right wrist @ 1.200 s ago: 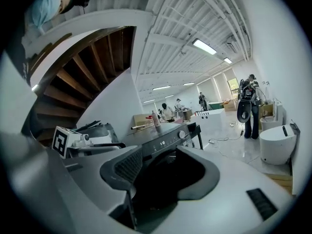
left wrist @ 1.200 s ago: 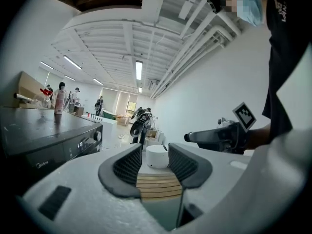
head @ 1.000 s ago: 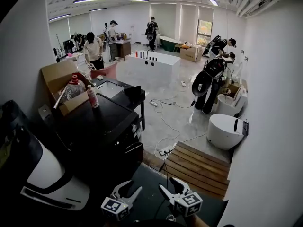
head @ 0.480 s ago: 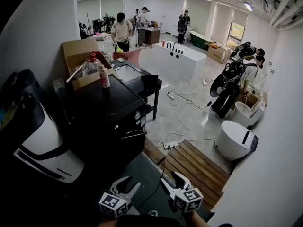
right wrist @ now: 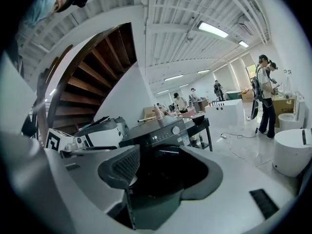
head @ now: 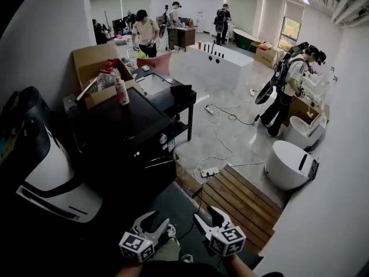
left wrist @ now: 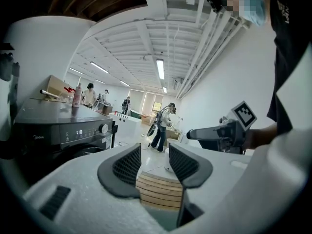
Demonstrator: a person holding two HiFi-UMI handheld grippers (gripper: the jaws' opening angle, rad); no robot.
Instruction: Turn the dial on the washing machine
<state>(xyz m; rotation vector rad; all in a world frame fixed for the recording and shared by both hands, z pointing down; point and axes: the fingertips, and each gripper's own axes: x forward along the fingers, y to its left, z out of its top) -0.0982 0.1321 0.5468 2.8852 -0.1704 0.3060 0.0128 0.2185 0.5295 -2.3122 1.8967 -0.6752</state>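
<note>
The black washing machine stands left of centre in the head view, its small round dial on the front panel's right end. Both grippers hang low in front of me, well short of it. My left gripper is open and empty; in the left gripper view the dial lies far off to the left of its jaws. My right gripper is open and empty too. In the right gripper view its jaws point at the machine, with the dial above them at a distance.
A cardboard box and a pink bottle sit on the machine's top. Behind it is a black side table. A wooden platform, floor cables and a white round unit lie to the right. A person stands beyond.
The head view has swung left and down, bringing the washing machine nearer the centre. Both grippers stay low in view and open. The person at the right has straightened up.
</note>
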